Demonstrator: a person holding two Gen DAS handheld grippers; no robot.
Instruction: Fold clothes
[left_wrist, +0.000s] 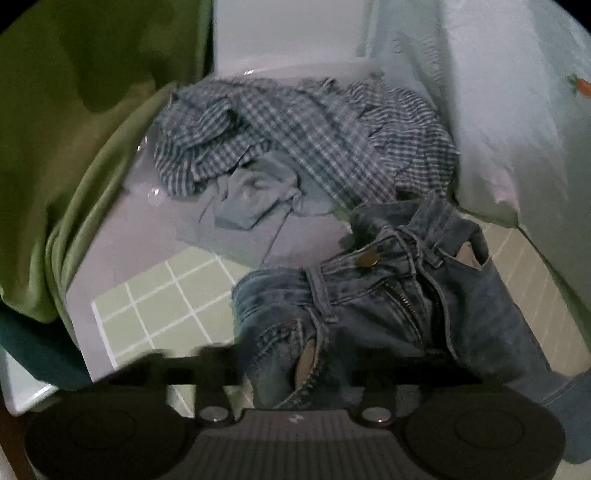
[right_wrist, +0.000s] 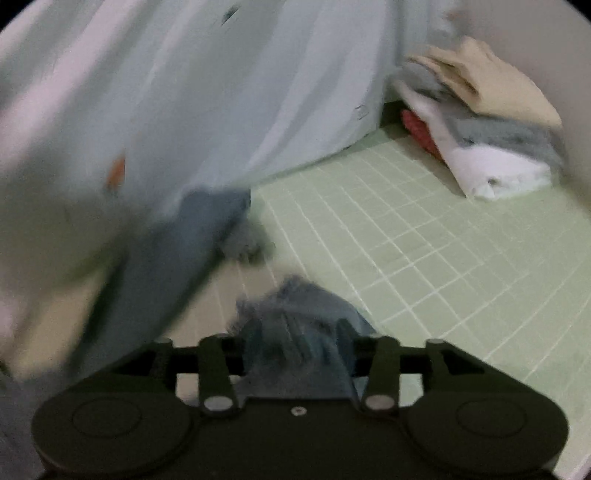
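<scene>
In the left wrist view, the jeans (left_wrist: 376, 295) are bunched at the waistband, clenched between the left gripper (left_wrist: 295, 373) fingers above the green tiled surface (left_wrist: 162, 306), with a plaid shirt (left_wrist: 303, 136) heaped behind. In the right wrist view, a frayed denim end is pinched by the right gripper (right_wrist: 295, 354), folded laundry (right_wrist: 480, 122) stacked in the far corner. Heavy denim held by so little could well be lost mid-lift, or dragged into the pale sheet (right_wrist: 184, 92).

Dim, flat indoor light in both views, with no clear source and only soft shadows. Left view fairly sharp, slightly smeared low down. Right view heavily motion-blurred on the left, sharper toward the far right. Strong fisheye bending and black corners throughout. No glare.
</scene>
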